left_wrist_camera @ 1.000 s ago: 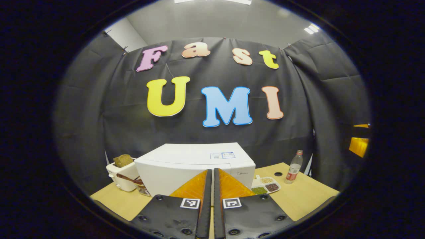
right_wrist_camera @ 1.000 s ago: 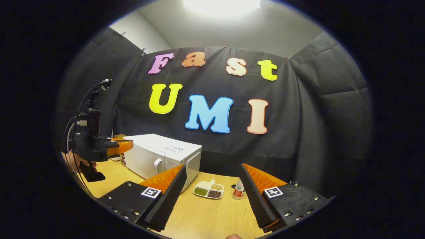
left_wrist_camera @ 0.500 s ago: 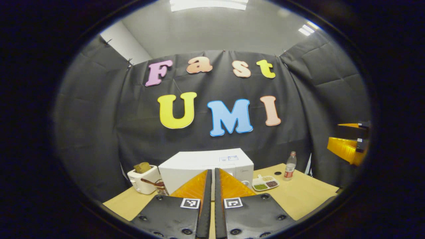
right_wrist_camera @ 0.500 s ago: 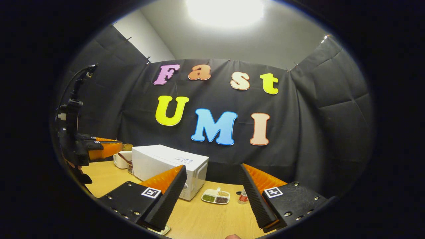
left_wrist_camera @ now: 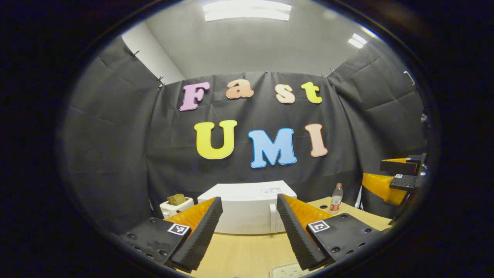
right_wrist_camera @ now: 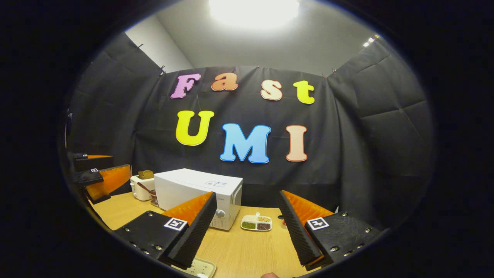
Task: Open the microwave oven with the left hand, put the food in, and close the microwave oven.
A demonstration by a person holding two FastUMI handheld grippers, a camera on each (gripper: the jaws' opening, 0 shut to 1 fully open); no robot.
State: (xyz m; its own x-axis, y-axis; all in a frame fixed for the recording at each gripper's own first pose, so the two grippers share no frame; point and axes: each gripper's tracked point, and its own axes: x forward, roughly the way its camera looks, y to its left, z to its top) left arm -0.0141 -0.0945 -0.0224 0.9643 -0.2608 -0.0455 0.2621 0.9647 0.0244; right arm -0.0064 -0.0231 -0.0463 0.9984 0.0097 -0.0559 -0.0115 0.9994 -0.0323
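In the left gripper view your left gripper [left_wrist_camera: 247, 235] stands apart, the closed microwave [left_wrist_camera: 247, 208] dead ahead on the table [left_wrist_camera: 247, 253] — aim for the door's handle edge and hook it squarely. In the right gripper view your right gripper [right_wrist_camera: 245, 227] gapes empty — the food tray [right_wrist_camera: 256, 223] waits just beside the microwave.
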